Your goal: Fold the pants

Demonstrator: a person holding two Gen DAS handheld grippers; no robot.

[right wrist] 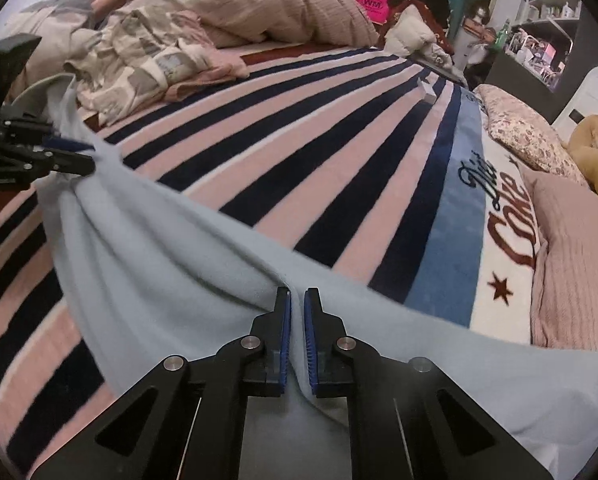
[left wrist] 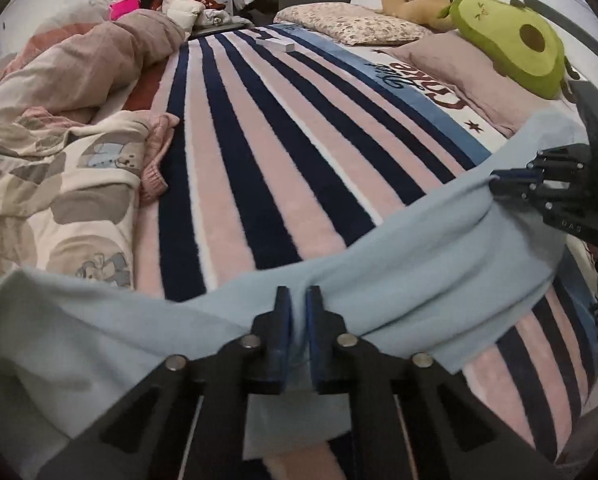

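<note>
Here, pants (left wrist: pixel 399 276) pinched in left tool (left wrist: pixel 297 300), right tool (right wrist: pixel 297 300)

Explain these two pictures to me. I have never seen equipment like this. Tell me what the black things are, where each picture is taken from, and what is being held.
There is no robot here. A person holds one hand-held tool in each hand, and each tool ends in black tongs with blue pads. A small wide-angle camera sits on each tool and looks forward along the tongs, which is why the room looks curved.

One picture comes from the left tongs; the other pair shows at its right edge. The other picture comes from the right tongs.

Both are shut on the light blue pants, held stretched between them over a striped blanket on a bed. Also on the bed: a crumpled duvet, pillows and an avocado plush toy.
</note>
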